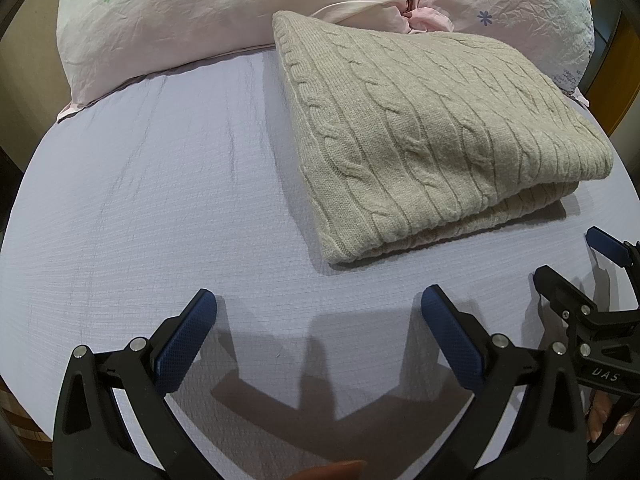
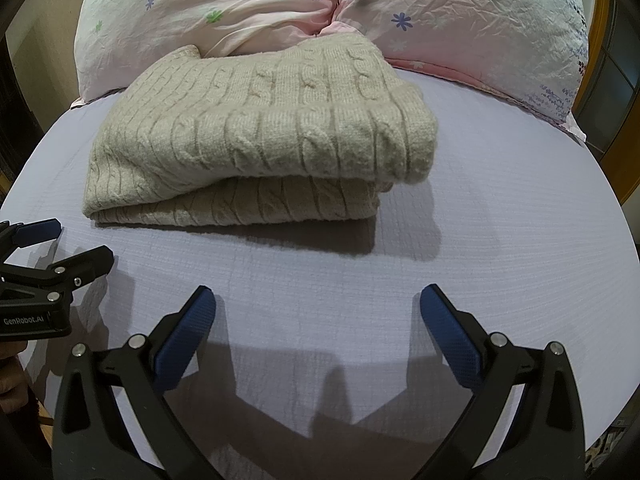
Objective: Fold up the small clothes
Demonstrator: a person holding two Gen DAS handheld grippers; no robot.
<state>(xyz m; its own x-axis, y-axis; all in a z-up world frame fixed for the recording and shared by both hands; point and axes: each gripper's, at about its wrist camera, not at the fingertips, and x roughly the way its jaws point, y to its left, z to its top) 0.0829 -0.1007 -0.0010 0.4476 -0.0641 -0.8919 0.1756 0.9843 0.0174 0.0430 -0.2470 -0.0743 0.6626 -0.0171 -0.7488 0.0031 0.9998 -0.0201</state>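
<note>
A beige cable-knit sweater [image 1: 432, 136] lies folded in layers on the lilac bed sheet [image 1: 160, 220]; it also shows in the right wrist view [image 2: 260, 132]. My left gripper [image 1: 319, 300] is open and empty, low over the sheet, short of the sweater's near edge. My right gripper [image 2: 318, 298] is open and empty, also in front of the sweater. The right gripper shows at the right edge of the left wrist view [image 1: 576, 256], the left gripper at the left edge of the right wrist view [image 2: 68, 240].
Two pink flowered pillows [image 1: 200, 8] [image 2: 460, 16] lie behind the sweater at the head of the bed. A wooden frame [image 2: 604, 80] stands at the right. Bare sheet [image 2: 500, 220] lies around the sweater.
</note>
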